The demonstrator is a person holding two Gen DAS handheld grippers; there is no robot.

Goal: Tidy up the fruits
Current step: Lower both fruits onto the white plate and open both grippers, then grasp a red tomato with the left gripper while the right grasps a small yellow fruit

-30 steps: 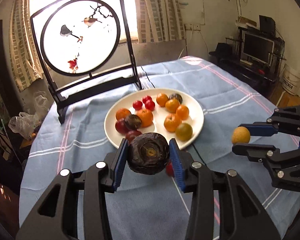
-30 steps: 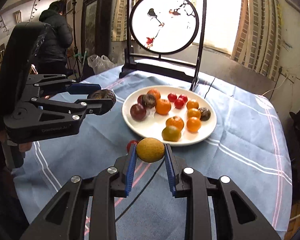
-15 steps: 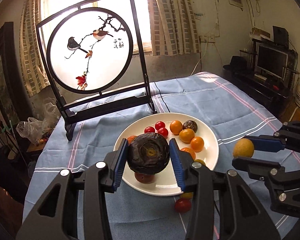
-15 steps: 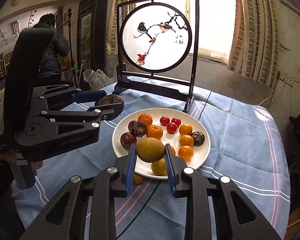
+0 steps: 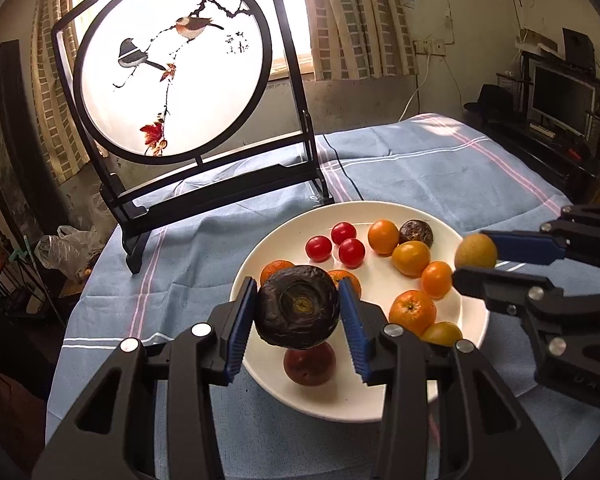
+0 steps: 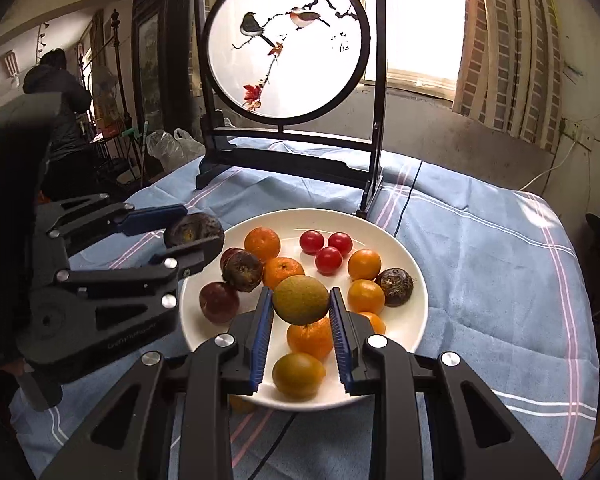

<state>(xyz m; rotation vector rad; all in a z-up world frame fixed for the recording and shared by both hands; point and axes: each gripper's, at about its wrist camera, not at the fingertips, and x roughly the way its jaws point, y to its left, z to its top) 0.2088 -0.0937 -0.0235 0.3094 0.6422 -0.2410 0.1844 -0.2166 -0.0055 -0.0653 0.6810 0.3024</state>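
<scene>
My left gripper (image 5: 298, 312) is shut on a dark wrinkled passion fruit (image 5: 298, 307) and holds it above the near left part of the white plate (image 5: 332, 400). My right gripper (image 6: 301, 316) is shut on a yellow-green round fruit (image 6: 301, 299), held above the plate's (image 6: 414, 320) near side. The plate holds several oranges (image 6: 262, 243), three cherry tomatoes (image 6: 327, 260), two dark passion fruits (image 6: 394, 286) and a dark red plum (image 6: 219, 302). The right gripper shows in the left wrist view (image 5: 476, 258), the left one in the right wrist view (image 6: 194, 236).
A round painted screen on a black stand (image 5: 172, 64) rises behind the plate on the blue cloth-covered table (image 5: 420, 160). A small orange fruit (image 6: 242, 404) lies on the cloth at the plate's near rim. A person (image 6: 58, 96) stands at the far left.
Both grippers have moved forward with their fruits, from short of the plate to above its near half. The screen and plate loom larger.
</scene>
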